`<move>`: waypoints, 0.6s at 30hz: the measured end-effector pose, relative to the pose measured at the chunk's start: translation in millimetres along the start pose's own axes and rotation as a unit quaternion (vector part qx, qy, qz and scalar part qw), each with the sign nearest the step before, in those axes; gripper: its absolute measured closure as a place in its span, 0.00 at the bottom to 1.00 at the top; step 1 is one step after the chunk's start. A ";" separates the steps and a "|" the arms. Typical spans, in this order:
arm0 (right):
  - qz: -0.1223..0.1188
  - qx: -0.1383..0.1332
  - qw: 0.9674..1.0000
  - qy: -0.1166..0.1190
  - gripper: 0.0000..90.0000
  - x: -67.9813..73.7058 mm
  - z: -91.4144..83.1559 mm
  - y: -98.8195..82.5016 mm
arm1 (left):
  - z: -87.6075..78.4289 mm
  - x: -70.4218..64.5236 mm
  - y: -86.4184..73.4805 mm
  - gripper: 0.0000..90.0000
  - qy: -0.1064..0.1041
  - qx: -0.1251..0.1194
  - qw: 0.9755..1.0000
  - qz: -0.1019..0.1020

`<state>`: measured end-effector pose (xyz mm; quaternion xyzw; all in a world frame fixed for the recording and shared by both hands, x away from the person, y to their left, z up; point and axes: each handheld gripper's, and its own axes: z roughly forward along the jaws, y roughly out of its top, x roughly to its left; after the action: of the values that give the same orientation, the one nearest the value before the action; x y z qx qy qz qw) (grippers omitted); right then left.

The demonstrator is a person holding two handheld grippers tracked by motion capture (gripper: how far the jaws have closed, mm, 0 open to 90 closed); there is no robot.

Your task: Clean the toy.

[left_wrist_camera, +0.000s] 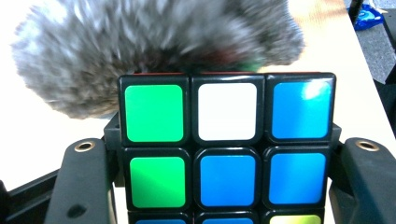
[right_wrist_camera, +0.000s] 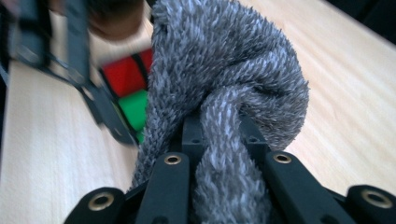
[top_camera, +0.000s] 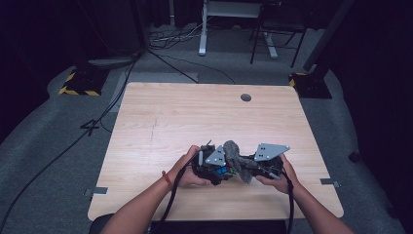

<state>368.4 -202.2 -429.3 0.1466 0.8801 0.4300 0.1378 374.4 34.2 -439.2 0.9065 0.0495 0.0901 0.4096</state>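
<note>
pressing fuzzy grey cloth (right_wrist_camera: 224, 70) against glossy square-tiled cube (left_wrist_camera: 226, 149)

cube (left_wrist_camera: 226, 154): green, white, blue squares on black, red side | cloth (right_wrist_camera: 224, 70): fuzzy mottled grey | table (top_camera: 195, 112): pale wood grain | floor (top_camera: 48, 146): grey carpet

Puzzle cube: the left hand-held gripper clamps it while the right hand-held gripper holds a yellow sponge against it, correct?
Not quite. The left hand-held gripper does clamp the puzzle cube, but the right hand-held gripper holds a fuzzy grey cloth, not a yellow sponge. The right gripper view shows the grey cloth pinched between its jaws; the left gripper view shows it pressed over the cube's far side.
</note>
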 end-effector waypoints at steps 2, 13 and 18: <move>0.001 0.013 1.000 0.005 0.86 -1.3 0.8 -4.7 | -3.6 1.5 -0.6 0.37 0.002 -0.008 1.000 -0.005; -0.018 -0.039 0.998 0.042 0.86 12.8 -12.8 4.0 | -4.8 9.6 -6.7 0.37 0.010 -0.002 1.000 -0.017; -0.038 -0.045 0.998 0.029 0.86 20.5 -10.3 14.5 | 5.1 0.5 -3.3 0.37 -0.013 0.001 1.000 -0.008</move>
<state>347.8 -193.3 -414.1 0.0942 0.8686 0.4675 0.1347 375.8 32.7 -444.9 0.9075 0.0513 0.0756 0.4101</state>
